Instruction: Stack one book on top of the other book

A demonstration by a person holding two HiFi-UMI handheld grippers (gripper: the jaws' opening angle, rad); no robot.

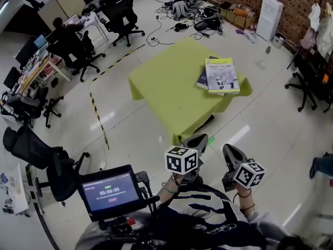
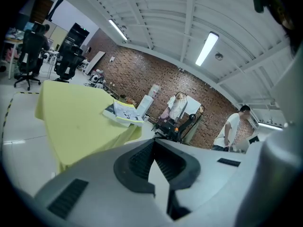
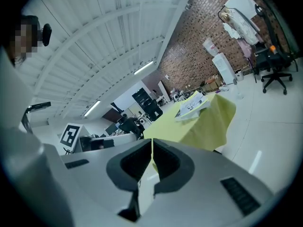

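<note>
Our left gripper point(image 1: 199, 139) and right gripper point(image 1: 232, 153) are both closed, holding nothing, near our body and well apart from the table point(image 1: 161, 90). There the top book point(image 1: 222, 75) already lies on the lower book point(image 1: 202, 80), offset. We judge the stack done, so it is best to stay clear and not nudge it.

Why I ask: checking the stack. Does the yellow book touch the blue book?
Touching. The head view shows the yellow book lying flat on the blue book, overlapping it.

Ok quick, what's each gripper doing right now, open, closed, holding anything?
Left gripper: closed, holding nothing.
Right gripper: closed, holding nothing.
</note>
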